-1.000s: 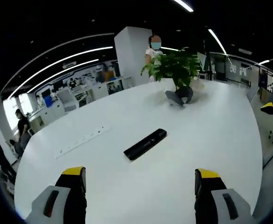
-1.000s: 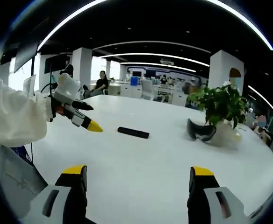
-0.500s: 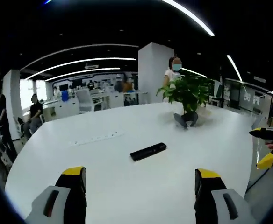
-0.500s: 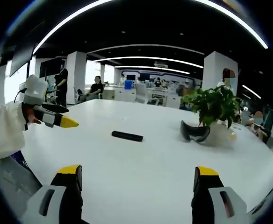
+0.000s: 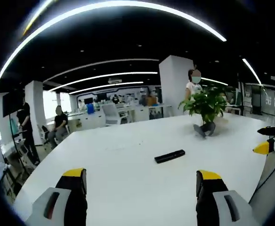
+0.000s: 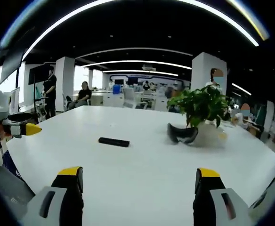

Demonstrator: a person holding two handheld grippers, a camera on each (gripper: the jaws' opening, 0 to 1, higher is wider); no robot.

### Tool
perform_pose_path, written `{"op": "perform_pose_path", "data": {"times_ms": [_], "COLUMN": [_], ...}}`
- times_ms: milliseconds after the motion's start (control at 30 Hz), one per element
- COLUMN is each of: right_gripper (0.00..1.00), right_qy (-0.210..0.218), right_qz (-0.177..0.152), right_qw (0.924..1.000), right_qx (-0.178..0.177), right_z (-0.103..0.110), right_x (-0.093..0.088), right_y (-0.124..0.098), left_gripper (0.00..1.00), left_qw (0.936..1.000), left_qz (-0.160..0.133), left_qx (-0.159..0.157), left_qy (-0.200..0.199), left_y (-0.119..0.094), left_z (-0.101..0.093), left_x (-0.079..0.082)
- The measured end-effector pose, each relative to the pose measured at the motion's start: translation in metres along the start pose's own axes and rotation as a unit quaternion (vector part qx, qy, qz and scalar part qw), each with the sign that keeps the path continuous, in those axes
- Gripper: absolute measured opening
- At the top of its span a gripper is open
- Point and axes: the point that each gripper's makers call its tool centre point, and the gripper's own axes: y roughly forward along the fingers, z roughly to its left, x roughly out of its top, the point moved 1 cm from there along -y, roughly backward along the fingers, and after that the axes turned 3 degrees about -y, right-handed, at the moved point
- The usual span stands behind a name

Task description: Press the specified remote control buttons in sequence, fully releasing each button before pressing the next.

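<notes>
Left gripper view: the left hand-held gripper [image 5: 140, 188] rises from the bottom edge with its two yellow-tipped jaws spread wide and nothing between them, held above the near part of a large white tabletop [image 5: 114, 160]. The black remote control [image 5: 170, 156] lies flat on the tabletop at about 1 o'clock from the jaws, well apart from them and untouched. Beyond it, at about 2 o'clock, stands a potted green plant [image 5: 206, 104] with a dark curved object at its base (what it is cannot be told). At 3 o'clock the yellow tip of the other gripper enters from the right edge. A person in a white top [image 5: 193, 86] stands behind the plant; two other people [image 5: 58, 126] are at the far left. Right gripper view: the right hand-held gripper [image 6: 136, 186] likewise stands released, jaws wide apart and empty, over the near tabletop [image 6: 142, 165]. The remote control [image 6: 114, 141] lies at about 11 o'clock from the jaws, alone on the white surface. The plant [image 6: 201, 106] stands at about 1 o'clock, with the dark curved object [image 6: 182, 134] just in front of its pot. The left hand-held gripper's yellow tip shows at 9 o'clock, off the tabletop's edge and well apart from the remote control.
</notes>
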Motion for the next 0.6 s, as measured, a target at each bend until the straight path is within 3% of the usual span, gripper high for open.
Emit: {"op": "perform_pose_path", "data": {"times_ms": [367,433,500,600], "right_gripper": [0.99,0.98,0.98,0.96], "right_qy": [-0.004,-0.001,-0.007,-0.01], "right_qz": [0.016,0.014,0.014,0.018], "right_qw": [0.9993,0.9995,0.9995,0.9995], "right_qx": [-0.033,-0.028,-0.027,-0.025], "right_z": [-0.014,-0.012,-0.011,-0.009], "right_x": [-0.006,-0.005,-0.005,-0.006], "right_y": [0.0,0.0,0.0,0.001], "left_gripper": [1.0,1.0,1.0,1.0], "left_qw": [0.9983,0.9976,0.9973,0.9971], "left_qz": [0.009,-0.006,-0.004,0.017], "left_qx": [0.049,0.056,0.059,0.074], "left_qy": [-0.029,-0.041,-0.044,-0.005], "left_y": [-0.03,-0.032,-0.032,-0.028], "left_z": [0.016,0.015,0.015,0.02], "left_x": [-0.035,-0.035,-0.037,-0.044]}}
